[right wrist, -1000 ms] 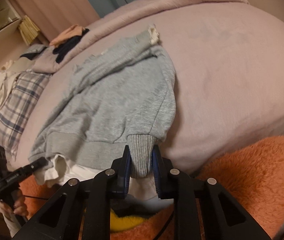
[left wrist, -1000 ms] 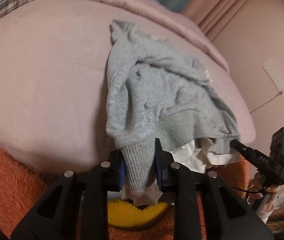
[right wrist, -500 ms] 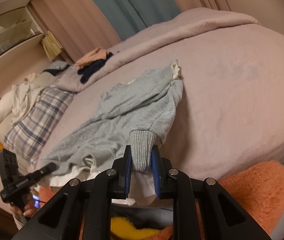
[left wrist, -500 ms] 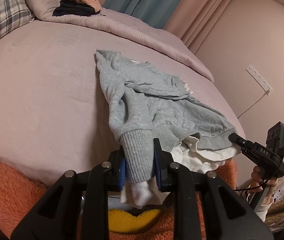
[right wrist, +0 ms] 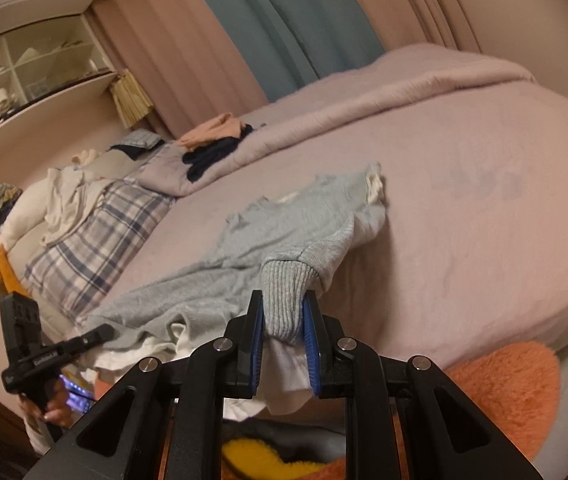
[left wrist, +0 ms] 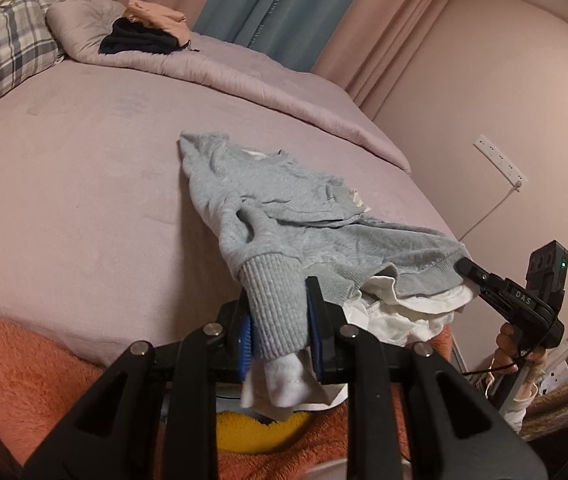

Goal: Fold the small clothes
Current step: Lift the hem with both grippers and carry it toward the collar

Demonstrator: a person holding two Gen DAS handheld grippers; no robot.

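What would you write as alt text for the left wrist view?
The left tool is shut on the ribbed cuff of a gray sweater spread across a pink bed. The right tool grips the sweater's hem at far right. Folded clothes sit near blue curtains.

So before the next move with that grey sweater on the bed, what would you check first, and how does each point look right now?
1. Left gripper clamped on a ribbed cuff: ok.
2. Right gripper clamped on the other ribbed cuff: ok.
3. Grey sweater lying flat: not ok, body wrinkled, one sleeve bunched.
4. Hem fully on the pink bed: not ok, the white lining hangs over the edge.
5. Neckline pointing away, toward the curtains: ok.
6. Both layers caught in each grip: cannot tell.
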